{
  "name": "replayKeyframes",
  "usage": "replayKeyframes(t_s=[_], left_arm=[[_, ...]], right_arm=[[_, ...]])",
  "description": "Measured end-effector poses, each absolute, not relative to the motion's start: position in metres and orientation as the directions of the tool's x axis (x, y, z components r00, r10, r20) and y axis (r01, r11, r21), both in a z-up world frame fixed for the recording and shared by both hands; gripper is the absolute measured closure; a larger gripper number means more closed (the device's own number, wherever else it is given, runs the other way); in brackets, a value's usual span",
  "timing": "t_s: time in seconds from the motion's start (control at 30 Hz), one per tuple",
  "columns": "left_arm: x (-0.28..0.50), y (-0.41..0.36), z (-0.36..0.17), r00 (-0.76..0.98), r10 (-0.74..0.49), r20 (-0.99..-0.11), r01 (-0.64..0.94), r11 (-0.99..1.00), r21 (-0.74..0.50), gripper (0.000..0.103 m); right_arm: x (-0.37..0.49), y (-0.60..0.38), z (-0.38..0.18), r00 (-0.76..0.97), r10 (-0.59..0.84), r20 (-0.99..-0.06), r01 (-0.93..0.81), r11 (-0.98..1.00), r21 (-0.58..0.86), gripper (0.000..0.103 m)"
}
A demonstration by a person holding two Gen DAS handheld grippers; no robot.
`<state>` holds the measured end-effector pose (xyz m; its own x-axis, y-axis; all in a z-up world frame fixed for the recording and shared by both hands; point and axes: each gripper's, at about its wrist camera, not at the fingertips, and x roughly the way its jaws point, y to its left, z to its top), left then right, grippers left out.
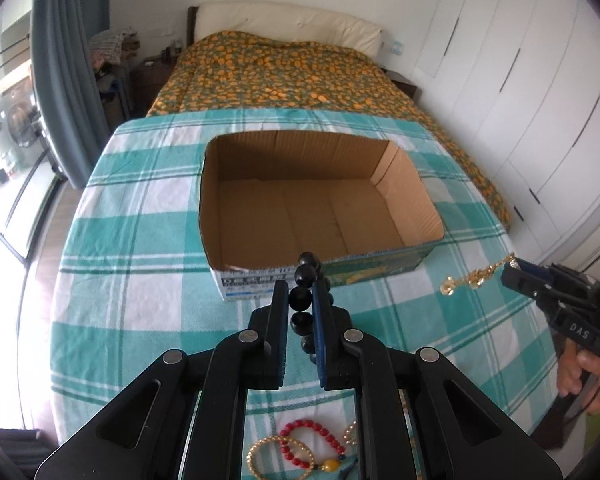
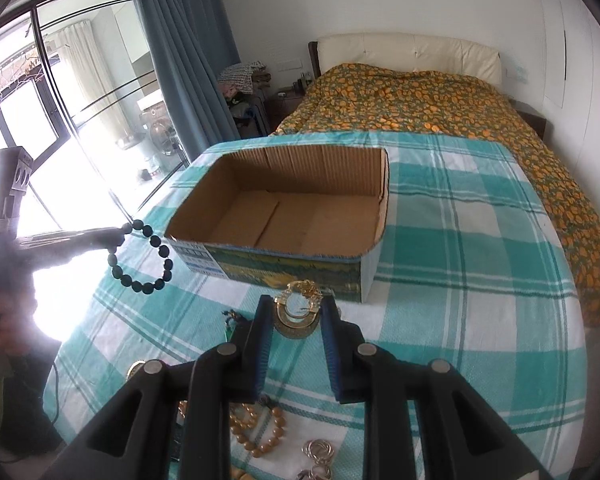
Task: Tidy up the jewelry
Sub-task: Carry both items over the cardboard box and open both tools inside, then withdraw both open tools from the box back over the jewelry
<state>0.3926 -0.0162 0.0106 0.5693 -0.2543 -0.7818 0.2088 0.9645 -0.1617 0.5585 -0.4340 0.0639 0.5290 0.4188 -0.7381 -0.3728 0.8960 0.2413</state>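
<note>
Black beads and a gold ornament held up in front of the cardboard box.

Nearest, well in front of the cardboard box [image 1: 320,196], a red bead bracelet [image 1: 314,436], a gold bangle [image 1: 278,458] and tan beads [image 2: 260,432] lie on the checked cloth [image 1: 140,240]. The left gripper [image 1: 300,292] pinches a black bead bracelet [image 1: 302,300] between its fingers, raised just short of the box's near wall. The right gripper [image 2: 296,308] has its fingers closed on a gold pendant [image 2: 298,308], also just before that wall. The box sits open. Beyond the box stands a bed [image 1: 284,68] under an orange patterned cover.
</note>
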Motion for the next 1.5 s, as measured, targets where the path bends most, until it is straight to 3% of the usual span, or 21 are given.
replayKeyframes(t_s=[0.37, 0.8, 0.83, 0.87, 0.9, 0.93, 0.97, 1.27, 1.5], left_arm=[[0.466, -0.020, 0.024, 0.564, -0.245, -0.789, 0.175, 0.969, -0.176, 0.093], [0.524, -0.034, -0.026, 0.515, -0.212, -0.831, 0.149, 0.976, -0.158, 0.092], [0.525, -0.034, -0.030, 0.512, -0.202, -0.835, 0.137, 0.979, -0.153, 0.088], [0.526, -0.033, -0.034, 0.510, -0.201, -0.836, 0.132, 0.979, -0.155, 0.071], [0.526, -0.032, -0.037, 0.510, -0.201, -0.837, 0.127, 0.979, -0.158, 0.061], [0.525, -0.031, -0.038, 0.521, -0.194, -0.831, 0.118, 0.981, -0.155, 0.041], [0.523, -0.030, -0.038, 0.537, -0.182, -0.823, 0.111, 0.983, -0.145, 0.031], [0.469, -0.026, -0.036, 0.610, -0.143, -0.779, 0.141, 0.987, -0.071, 0.012], [0.402, -0.017, -0.037, 0.620, -0.161, -0.768, 0.167, 0.983, -0.072, 0.012]], right_arm=[[0.627, -0.384, 0.112, 0.566, 0.420, -0.709, -0.433, 0.884, 0.177, 0.079], [0.695, -0.350, 0.049, 0.485, 0.400, -0.778, -0.411, 0.889, 0.201, 0.078], [0.698, -0.349, 0.042, 0.493, 0.395, -0.775, -0.399, 0.894, 0.201, 0.077], [0.698, -0.349, 0.042, 0.493, 0.395, -0.775, -0.399, 0.894, 0.201, 0.069], [0.699, -0.350, 0.039, 0.496, 0.390, -0.776, -0.391, 0.898, 0.202, 0.064], [0.699, -0.351, 0.036, 0.500, 0.391, -0.773, -0.383, 0.900, 0.208, 0.060], [0.699, -0.353, 0.034, 0.506, 0.391, -0.769, -0.374, 0.903, 0.213, 0.059], [0.660, -0.365, 0.035, 0.558, 0.385, -0.735, -0.358, 0.911, 0.205, 0.058], [0.581, -0.381, 0.044, 0.618, 0.365, -0.696, -0.369, 0.917, 0.153, 0.058]])
